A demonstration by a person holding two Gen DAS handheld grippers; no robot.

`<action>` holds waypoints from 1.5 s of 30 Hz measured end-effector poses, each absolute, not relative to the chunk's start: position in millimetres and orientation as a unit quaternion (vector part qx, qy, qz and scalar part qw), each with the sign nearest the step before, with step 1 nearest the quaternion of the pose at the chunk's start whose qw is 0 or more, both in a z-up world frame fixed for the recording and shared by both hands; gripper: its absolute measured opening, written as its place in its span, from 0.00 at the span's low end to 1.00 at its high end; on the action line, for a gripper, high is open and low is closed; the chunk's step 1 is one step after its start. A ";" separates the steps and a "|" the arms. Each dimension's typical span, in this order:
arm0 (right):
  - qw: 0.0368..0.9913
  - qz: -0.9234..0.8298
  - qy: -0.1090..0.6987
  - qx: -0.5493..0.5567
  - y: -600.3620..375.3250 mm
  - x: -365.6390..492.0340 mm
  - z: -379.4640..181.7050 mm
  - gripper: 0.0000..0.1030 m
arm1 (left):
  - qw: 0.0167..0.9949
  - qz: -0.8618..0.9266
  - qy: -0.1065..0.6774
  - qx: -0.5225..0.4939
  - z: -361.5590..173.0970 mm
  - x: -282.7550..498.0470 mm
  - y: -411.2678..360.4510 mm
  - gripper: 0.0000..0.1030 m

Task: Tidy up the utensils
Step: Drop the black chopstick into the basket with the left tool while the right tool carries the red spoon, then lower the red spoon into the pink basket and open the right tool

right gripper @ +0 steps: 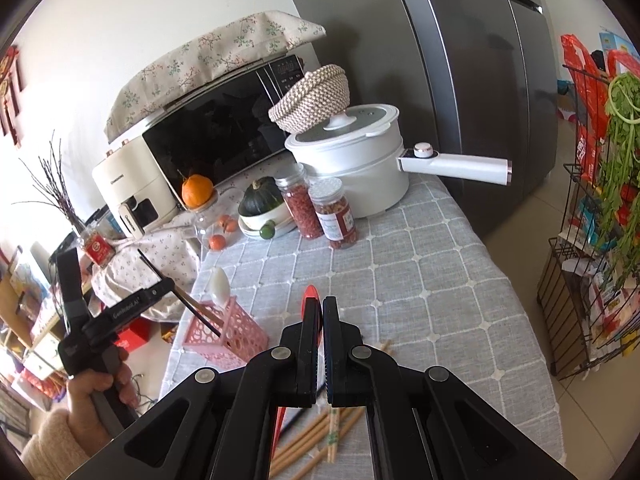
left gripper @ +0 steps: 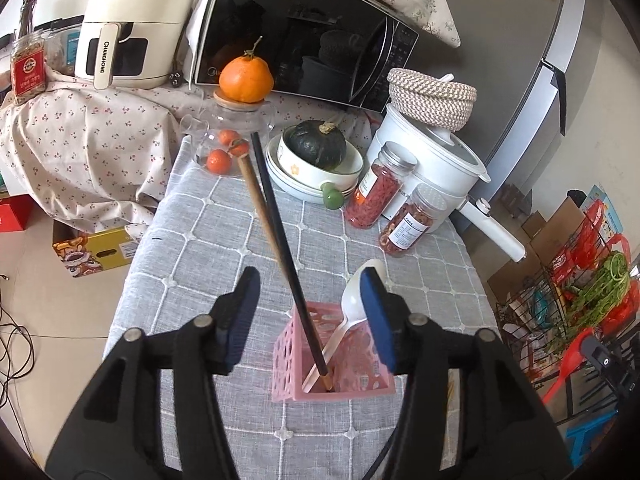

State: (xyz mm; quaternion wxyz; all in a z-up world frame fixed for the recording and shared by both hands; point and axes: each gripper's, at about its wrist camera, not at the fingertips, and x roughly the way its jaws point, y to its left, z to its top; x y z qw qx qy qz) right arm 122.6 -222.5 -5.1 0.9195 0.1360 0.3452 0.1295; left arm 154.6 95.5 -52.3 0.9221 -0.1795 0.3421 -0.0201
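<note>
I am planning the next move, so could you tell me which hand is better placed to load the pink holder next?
Probably the right: its claw is shut on a red utensil, near the pink holder. The left claw hangs open and empty above it.

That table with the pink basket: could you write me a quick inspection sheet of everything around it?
Surface: table under a grey checked cloth.
Job's things: pink basket holds chopsticks and a white spoon; more chopsticks lie loose on the table.
Clutter: pot, two jars, squash in bowls, oranges.
Grippers: left gripper open around the chopsticks, not pressing; right gripper shut on a red utensil.
Cables: wires on the floor.
Surroundings: microwave, fridge, wire rack.
</note>
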 end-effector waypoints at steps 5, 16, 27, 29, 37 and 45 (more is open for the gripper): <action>0.932 0.121 0.309 0.149 -204.5 125.1 11.0 0.02 | 0.921 -0.022 0.353 -0.163 -44.9 137.7 95.5 0.72; 0.957 0.082 0.221 0.168 -142.9 142.9 22.5 0.02 | 0.908 -0.007 0.410 -0.080 -59.4 100.1 112.9 0.78; 0.970 0.044 0.196 0.133 -84.3 154.4 -5.8 0.02 | 0.891 0.018 0.453 0.008 -79.0 91.2 117.2 0.78; 0.972 0.038 0.195 0.125 -79.7 154.9 -11.8 0.02 | 0.890 0.011 0.455 0.007 -79.4 89.9 116.1 0.78; 0.963 0.067 0.237 0.107 -56.8 164.6 -39.6 0.04 | 0.882 -0.009 0.470 -0.026 -82.5 91.8 114.4 0.78; 0.943 0.121 0.285 0.127 -58.1 174.5 -47.0 0.26 | 0.881 -0.012 0.472 -0.039 -83.5 91.1 115.1 0.78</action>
